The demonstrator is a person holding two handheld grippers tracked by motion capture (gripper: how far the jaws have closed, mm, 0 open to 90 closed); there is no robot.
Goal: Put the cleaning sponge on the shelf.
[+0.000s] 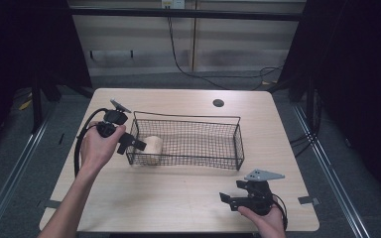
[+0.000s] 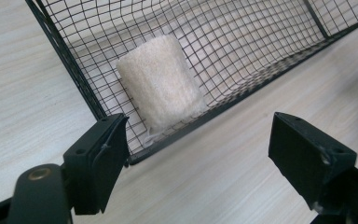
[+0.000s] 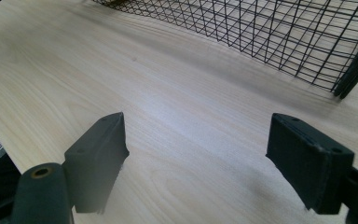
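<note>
Cream-coloured fibrous sponge block [image 2: 161, 86] leans in the left end of the black wire mesh basket [image 1: 188, 119], just ahead of the left gripper [image 1: 129, 144], whose jaws stand released and empty outside the wall; the right gripper [image 1: 238, 201], also released, waits well apart.

Tool [image 3: 193, 158] agape, bare table [image 3: 168, 107], wire basket [image 3: 279, 32]

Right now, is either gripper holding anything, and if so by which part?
Nothing is held. The left gripper has its jaws open at the wire basket, short of the cream sponge inside. The right gripper is open over bare table.
</note>
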